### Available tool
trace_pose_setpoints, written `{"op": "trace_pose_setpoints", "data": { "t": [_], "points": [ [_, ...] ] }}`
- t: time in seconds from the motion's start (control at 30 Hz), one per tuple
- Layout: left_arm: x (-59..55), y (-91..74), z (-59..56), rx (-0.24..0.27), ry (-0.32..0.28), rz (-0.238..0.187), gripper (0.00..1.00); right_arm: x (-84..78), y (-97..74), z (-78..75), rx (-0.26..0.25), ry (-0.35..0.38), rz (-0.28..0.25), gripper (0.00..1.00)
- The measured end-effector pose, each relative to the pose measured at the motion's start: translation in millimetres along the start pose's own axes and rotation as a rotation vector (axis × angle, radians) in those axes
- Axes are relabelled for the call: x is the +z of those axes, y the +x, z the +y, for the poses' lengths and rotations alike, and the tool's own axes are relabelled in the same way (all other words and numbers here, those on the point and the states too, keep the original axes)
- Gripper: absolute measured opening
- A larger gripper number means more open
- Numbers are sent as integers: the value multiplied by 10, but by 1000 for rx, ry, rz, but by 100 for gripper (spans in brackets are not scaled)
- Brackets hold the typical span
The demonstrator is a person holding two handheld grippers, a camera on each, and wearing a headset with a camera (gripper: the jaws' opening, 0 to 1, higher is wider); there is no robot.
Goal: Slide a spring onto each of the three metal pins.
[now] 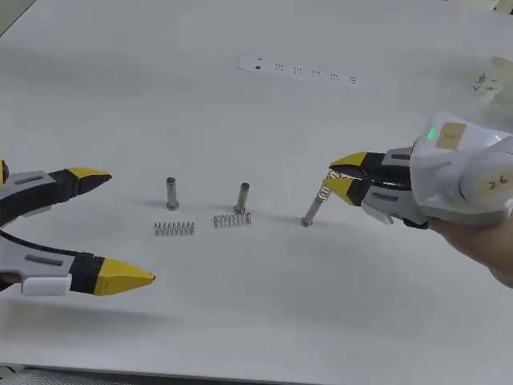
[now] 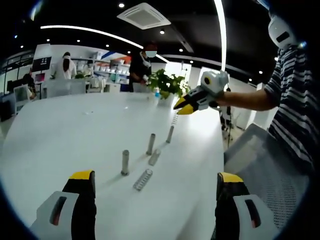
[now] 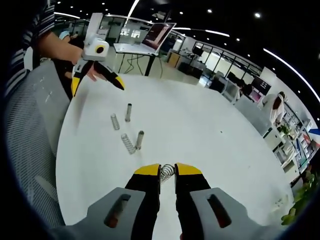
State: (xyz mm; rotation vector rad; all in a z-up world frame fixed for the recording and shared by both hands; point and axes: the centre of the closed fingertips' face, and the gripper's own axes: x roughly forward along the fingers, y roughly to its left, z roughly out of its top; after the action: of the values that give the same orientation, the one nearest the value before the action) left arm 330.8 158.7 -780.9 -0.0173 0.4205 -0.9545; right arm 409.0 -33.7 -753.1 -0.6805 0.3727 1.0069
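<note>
Three grey metal pins (image 1: pixel 243 197) sit mid-frame. Right gripper (image 1: pixel 335 176) is clamped on a small coiled wire spring (image 1: pixel 325 192) at the tilted rightmost pin's top; left gripper (image 1: pixel 130 228), lower left, gapes wide near two loose springs (image 1: pixel 174 228).

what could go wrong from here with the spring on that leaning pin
1. The third pin leans instead of standing upright while the right tongs hold the spring at its top; a sideways push may topple it.
2. The spring is pinched right at the tong tips, so it might squirt out.
3. A loose spring lies by the middle pin; a falling pin could scatter it.
</note>
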Motion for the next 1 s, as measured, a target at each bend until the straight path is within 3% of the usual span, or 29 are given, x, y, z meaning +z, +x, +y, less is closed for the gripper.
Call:
{"op": "trace_pose_setpoints", "data": {
  "t": [0.37,1.0],
  "points": [
    [-20,-32,7,7,-9,4,98,-80,74,36,15,18,11,8],
    [-47,-27,5,10,-22,8,98,-357,270,133,48,28,76,8]
  ]
}}
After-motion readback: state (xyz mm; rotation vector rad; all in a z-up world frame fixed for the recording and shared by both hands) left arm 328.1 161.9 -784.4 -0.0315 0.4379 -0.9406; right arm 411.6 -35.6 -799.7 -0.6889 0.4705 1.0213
